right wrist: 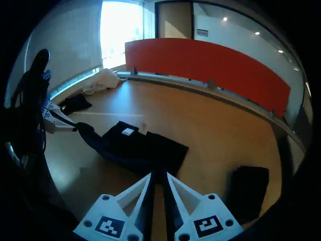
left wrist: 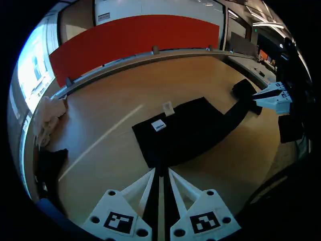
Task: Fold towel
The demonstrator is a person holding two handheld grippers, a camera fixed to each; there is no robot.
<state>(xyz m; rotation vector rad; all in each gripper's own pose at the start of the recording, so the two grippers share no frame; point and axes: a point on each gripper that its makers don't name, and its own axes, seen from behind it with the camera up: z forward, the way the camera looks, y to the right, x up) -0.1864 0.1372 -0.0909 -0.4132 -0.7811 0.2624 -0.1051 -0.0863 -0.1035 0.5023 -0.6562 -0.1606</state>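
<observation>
A black towel [left wrist: 184,128] [right wrist: 136,148] lies spread on the wooden table [left wrist: 120,92] [right wrist: 212,120], with a white label [left wrist: 159,125] [right wrist: 128,131] on top. In the left gripper view my left gripper [left wrist: 161,170] is shut on the towel's near corner. Farther right in that view, the right gripper [left wrist: 257,98] pinches another corner, lifted slightly off the table. In the right gripper view my right gripper [right wrist: 159,173] is shut on the towel's near edge. The left gripper [right wrist: 74,127] holds a raised corner at the left there.
A cream cloth pile [left wrist: 46,118] [right wrist: 102,80] and a dark folded cloth [left wrist: 52,164] [right wrist: 76,102] lie by the table's window end. Another black folded piece [right wrist: 246,193] [left wrist: 289,128] sits near the right gripper. A red partition [left wrist: 132,36] [right wrist: 208,66] runs along the far edge.
</observation>
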